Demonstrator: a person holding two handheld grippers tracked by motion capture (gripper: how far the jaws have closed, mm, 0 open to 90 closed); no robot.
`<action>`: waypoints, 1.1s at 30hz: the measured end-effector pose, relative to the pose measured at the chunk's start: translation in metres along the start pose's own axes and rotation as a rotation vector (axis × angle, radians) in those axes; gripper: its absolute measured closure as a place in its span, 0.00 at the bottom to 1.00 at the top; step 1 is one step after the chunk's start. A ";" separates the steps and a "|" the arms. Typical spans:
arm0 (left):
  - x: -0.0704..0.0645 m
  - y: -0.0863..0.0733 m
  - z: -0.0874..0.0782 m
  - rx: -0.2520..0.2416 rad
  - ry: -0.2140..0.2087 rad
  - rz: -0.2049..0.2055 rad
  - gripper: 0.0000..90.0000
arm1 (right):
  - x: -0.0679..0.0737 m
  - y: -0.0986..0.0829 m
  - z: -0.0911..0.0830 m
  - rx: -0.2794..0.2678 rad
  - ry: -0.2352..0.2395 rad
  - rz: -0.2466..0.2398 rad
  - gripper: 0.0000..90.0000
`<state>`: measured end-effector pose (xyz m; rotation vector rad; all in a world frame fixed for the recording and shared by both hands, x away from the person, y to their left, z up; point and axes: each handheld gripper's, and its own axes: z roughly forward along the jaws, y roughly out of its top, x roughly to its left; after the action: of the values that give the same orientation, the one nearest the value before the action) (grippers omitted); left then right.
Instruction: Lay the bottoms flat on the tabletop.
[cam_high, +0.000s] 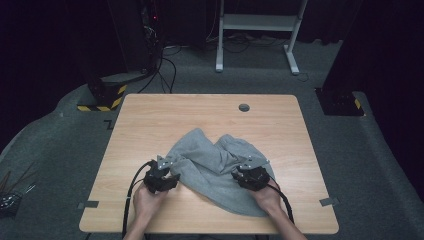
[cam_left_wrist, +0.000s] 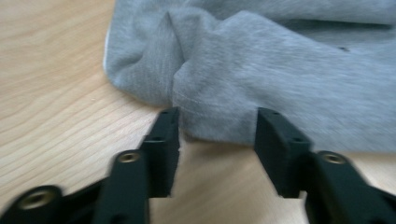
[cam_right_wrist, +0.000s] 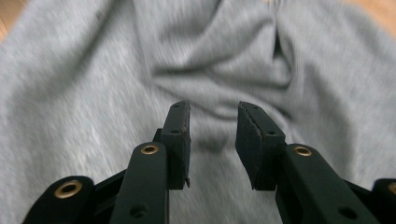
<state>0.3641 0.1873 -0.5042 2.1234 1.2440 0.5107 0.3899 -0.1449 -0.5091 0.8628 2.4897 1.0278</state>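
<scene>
Garment: a grey sweatshirt-like garment (cam_high: 217, 167) is seen crumpled at the lower centre of the high view, on the near half of the counter (cam_high: 150, 120).
Left hand-held gripper (cam_left_wrist: 217, 128): jaws are parted wide, a folded hem edge is set between them, nothing is clamped; it is judged to be lined up to pinch that edge so the cloth can be spread.
Right hand-held gripper (cam_right_wrist: 212, 126): jaws are parted moderately over a wrinkle in the cloth's middle, nothing is gripped; a second hold point is judged to be sought.
Surroundings: a grommet hole (cam_high: 244, 107) is seen at the upper centre of the counter, well apart from the cloth; tape marks (cam_high: 327, 201) lie near the lower corners.
Obstruction: none is seen near the garment; only its own overlapping folds are judged to hinder a clean single-layer pinch.
</scene>
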 end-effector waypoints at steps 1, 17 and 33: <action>-0.001 0.002 -0.001 -0.038 -0.003 0.011 0.85 | -0.002 -0.002 0.000 0.008 0.001 0.013 0.71; -0.022 0.081 0.046 0.061 -0.011 0.086 0.97 | -0.011 -0.012 -0.001 0.022 0.003 0.047 0.69; -0.026 0.079 0.022 0.031 0.031 0.140 0.97 | 0.061 0.020 0.015 -0.020 0.265 -0.104 0.75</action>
<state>0.4150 0.1288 -0.4668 2.2474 1.1324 0.5901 0.3590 -0.0870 -0.5089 0.6174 2.7022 1.1972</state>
